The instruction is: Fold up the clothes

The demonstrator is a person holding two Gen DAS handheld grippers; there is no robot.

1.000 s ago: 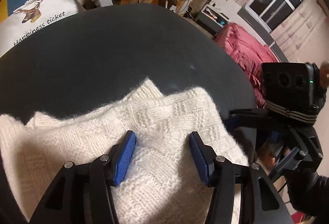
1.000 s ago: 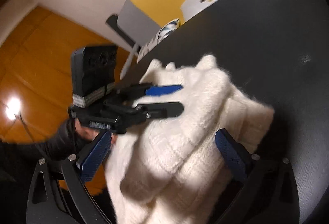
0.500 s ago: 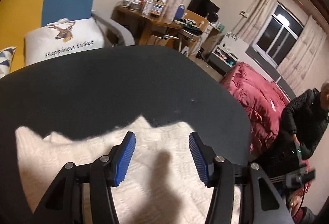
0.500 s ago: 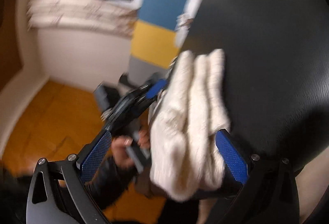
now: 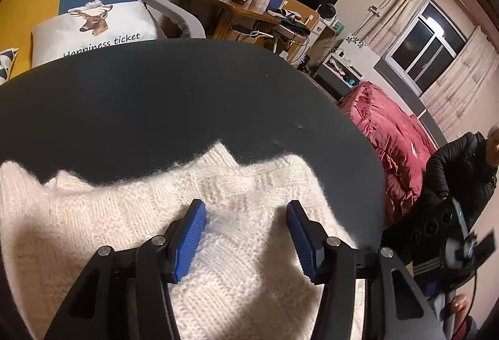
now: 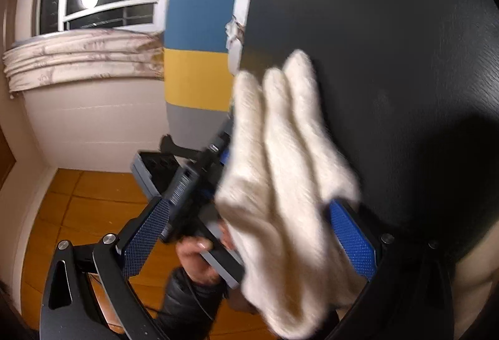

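A cream knitted sweater (image 5: 124, 230) lies folded in thick layers on the near part of the round black table (image 5: 156, 106). My left gripper (image 5: 246, 230) hovers open just over its top layer, and the blue pads (image 5: 193, 230) do not pinch the knit. In the right wrist view the picture is rolled sideways. There the sweater (image 6: 280, 168) shows edge-on as a stack of folds at the table's rim (image 6: 389, 43). My right gripper (image 6: 249, 234) stands wide open around that stack without squeezing it. A hand (image 6: 196, 255) grips the left tool behind the sweater.
A person in a black jacket (image 5: 461, 171) sits at the right, beside red bedding (image 5: 389, 128). Beyond the table are a deer cushion (image 5: 93, 28) on a grey chair and a cluttered wooden desk (image 5: 237, 3). Orange wooden floor (image 6: 78, 215) lies below the table's edge.
The right gripper has rolled sideways and dropped toward the table's edge, away from the left one. The left gripper drew back a little over the sweater. The folded sweater stays put.
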